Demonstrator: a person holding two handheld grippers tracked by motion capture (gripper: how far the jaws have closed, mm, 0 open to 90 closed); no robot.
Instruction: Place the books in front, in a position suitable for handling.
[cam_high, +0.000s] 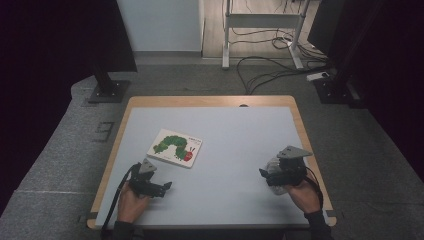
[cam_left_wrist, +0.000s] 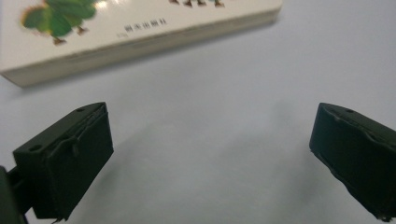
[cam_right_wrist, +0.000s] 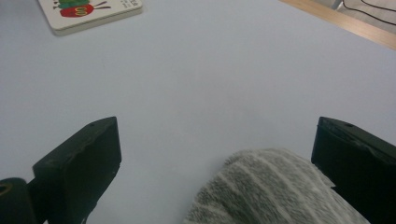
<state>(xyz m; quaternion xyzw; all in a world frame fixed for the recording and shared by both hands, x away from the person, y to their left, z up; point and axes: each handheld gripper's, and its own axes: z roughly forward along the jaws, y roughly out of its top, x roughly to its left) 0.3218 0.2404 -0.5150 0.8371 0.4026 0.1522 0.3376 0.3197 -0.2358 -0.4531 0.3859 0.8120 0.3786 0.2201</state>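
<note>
Left side first. The left gripper (cam_high: 162, 187) is hovering low over the pale blue table (cam_high: 235, 130), just short of the board book (cam_high: 176, 147). In the left gripper view its jaws are standing spread wide, nothing between them, with the book (cam_left_wrist: 116, 37) lying flat just ahead, its near edge facing the jaws.

The book is sitting on the left half of the table, cover up (green caterpillar with a red head), turned slightly askew to the table edge. The edge looks thick and the cover is lying dead flat, so I am judging it to be a stiff board book: rigid, moderately light, not fragile. The cover looks glossy, so probably slippery under the pads. Lying flat, it is offering no gap underneath; the best hold is likely the near long edge, one jaw sliding under after tipping or nudging it, the other pressing on the cover. A grip close to a corner would likely let it swing.

Moving right: the middle of the table is bare.

The right gripper (cam_high: 270, 176) is resting near the right edge, well apart from the book. In the right gripper view its jaws are also standing apart, and a grey knitted cloth (cam_right_wrist: 275, 191) is lying between them, close against the right-hand jaw; they are not pinching it. The book (cam_right_wrist: 91, 11) is showing far off at the upper left.
</note>
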